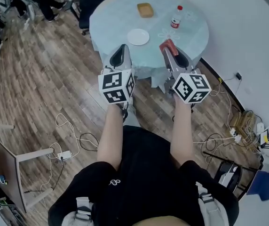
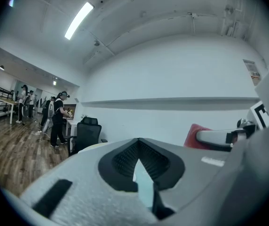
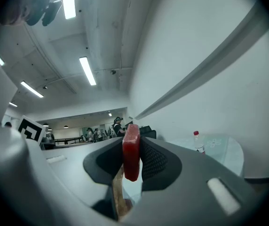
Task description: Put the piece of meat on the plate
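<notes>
Two grippers are held out level and side by side in front of the person, both aimed at the round table [image 1: 115, 18] with its pale blue cloth. The right gripper [image 1: 170, 49] carries the load. Its jaws are partly closed on the piece of meat [image 3: 130, 152], a red slab pinched across its flat sides so that it stands on edge and pokes out past the tips. That grip likely keeps the slab steady while it is carried, and leaves its lower end free to be set down first. The left gripper [image 2: 139, 163] has its jaws drawn together with nothing between them. It seems to be idle, kept alongside and clear of the load.

From the head camera, the meat shows against the near part of the cloth, in the air, to the right of the white plate [image 1: 138, 36] and apart from it. The plate lies flat and bare, closer to the left gripper's line than to the right one's. A bottle [image 1: 175, 18] stands beyond the meat, and a small tan dish [image 1: 145, 10] sits farther back. By my reckoning the meat must go forward and leftward before it is let go.
</notes>
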Available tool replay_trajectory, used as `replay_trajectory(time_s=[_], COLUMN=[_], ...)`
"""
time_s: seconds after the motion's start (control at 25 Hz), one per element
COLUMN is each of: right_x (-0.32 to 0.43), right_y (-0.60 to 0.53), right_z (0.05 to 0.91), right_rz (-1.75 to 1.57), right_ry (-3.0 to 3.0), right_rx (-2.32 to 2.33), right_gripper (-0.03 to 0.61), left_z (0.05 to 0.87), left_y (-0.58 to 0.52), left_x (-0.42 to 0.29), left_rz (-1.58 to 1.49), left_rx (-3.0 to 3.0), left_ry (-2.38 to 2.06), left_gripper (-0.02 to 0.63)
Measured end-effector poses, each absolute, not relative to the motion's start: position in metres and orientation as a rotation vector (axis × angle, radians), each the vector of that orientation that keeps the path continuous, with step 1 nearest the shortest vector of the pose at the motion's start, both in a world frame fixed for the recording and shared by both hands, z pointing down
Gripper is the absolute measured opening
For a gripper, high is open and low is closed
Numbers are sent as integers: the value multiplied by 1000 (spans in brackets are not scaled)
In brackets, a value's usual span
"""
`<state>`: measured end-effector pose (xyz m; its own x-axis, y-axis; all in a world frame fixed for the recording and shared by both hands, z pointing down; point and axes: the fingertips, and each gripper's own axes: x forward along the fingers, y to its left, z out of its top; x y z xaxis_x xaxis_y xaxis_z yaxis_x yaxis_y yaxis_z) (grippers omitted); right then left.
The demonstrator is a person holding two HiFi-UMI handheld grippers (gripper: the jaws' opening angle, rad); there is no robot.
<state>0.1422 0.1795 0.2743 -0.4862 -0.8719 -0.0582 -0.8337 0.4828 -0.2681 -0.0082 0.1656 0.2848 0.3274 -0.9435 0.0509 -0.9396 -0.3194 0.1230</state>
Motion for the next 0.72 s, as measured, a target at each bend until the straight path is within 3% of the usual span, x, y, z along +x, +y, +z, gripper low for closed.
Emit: replay_trajectory(time_s=[0.36,0.56,0.72], right_x=[107,64,72], right_y=[4,-70,-107], right_z=[336,323,350], right_rz=[-576,-542,-603], right_ry=[2425,2479,2472], right_rx=[-1484,-1475,-1603], right_gripper=[100,100,100], left_z=[324,327,351], left_y=[-4,-93,-140], left_x=[-46,-74,-64], left_rz=[172,165,167], left_rx=[2452,2422,2413], left_ry=[-1683,-1646,-1540], left_gripper=[-5,-6,-5])
